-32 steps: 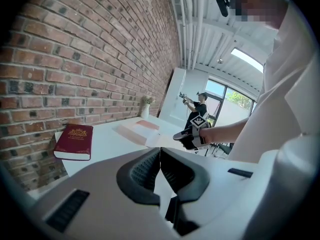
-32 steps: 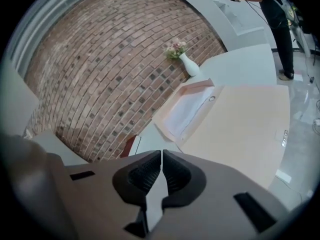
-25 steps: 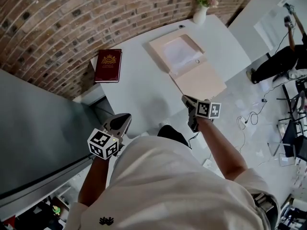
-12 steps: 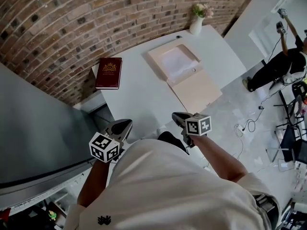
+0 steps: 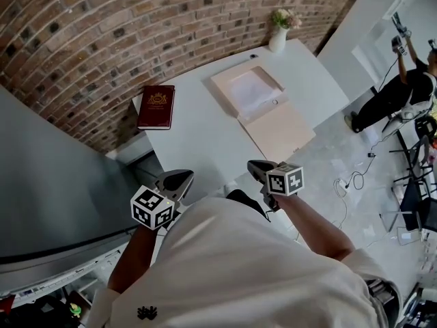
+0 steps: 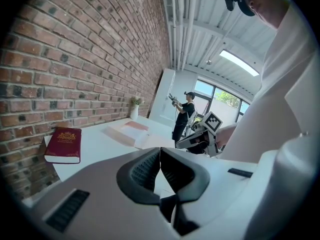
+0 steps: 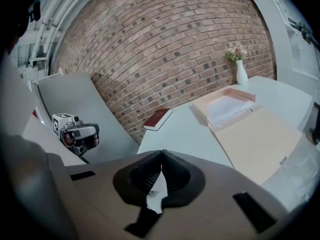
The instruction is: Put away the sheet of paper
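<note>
My left gripper is pinched shut with its ribbed pads meeting at the tips and nothing between them; my right gripper is the same: jaws together, empty. I hold both close to my body at the near edge of the white table, the left one by the near-left corner and the right one just short of the open lid of the box file.

The sheet of paper lies flat inside the file's tray, well apart from both grippers; the file is beige and lies open, with its lid folded out flat toward me and reaching the table's edge. A dark red book lies closed on the left part of the table near the brick wall, apart from the file; a white vase with flowers stands upright at the far corner, just beyond the tray.

To my right, across the pale floor, another person in dark clothes stands with arms raised — well away from the table.
</note>
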`<action>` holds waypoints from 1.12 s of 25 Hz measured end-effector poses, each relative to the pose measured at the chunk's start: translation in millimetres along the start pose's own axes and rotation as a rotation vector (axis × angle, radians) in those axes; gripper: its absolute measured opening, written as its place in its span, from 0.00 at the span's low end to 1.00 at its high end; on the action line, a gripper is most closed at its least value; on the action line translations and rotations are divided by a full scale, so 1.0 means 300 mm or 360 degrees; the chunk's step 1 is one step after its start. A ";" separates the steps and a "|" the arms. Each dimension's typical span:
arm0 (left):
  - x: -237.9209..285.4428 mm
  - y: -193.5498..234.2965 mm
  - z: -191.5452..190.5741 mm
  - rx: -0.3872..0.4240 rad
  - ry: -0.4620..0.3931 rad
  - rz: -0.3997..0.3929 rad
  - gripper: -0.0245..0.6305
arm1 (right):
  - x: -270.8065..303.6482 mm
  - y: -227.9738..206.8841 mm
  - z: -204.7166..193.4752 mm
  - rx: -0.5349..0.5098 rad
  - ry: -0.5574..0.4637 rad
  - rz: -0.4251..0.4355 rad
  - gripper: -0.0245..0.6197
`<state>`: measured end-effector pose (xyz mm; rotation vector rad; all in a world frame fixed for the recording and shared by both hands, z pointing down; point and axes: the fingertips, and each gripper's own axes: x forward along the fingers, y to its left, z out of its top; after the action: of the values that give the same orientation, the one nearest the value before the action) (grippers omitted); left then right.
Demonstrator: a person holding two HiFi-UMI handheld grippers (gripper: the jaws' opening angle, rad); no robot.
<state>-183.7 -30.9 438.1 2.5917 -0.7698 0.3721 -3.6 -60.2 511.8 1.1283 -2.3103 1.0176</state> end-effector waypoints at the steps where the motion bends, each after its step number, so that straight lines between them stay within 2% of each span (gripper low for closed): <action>1: -0.002 -0.002 -0.001 0.0004 0.0003 -0.0004 0.07 | -0.004 0.001 0.000 -0.0005 -0.0001 -0.0005 0.08; 16: -0.009 -0.001 -0.021 -0.0011 0.0011 -0.0008 0.07 | -0.009 0.012 0.009 -0.0051 -0.0034 -0.0011 0.08; 28: -0.031 0.032 -0.055 -0.0060 -0.0021 0.0063 0.07 | 0.014 -0.002 -0.005 -0.0088 -0.0039 -0.0007 0.08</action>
<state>-198.9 -26.5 452.3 2.5493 -0.8254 0.3491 -5.7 -61.5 515.5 1.1295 -2.3392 0.9378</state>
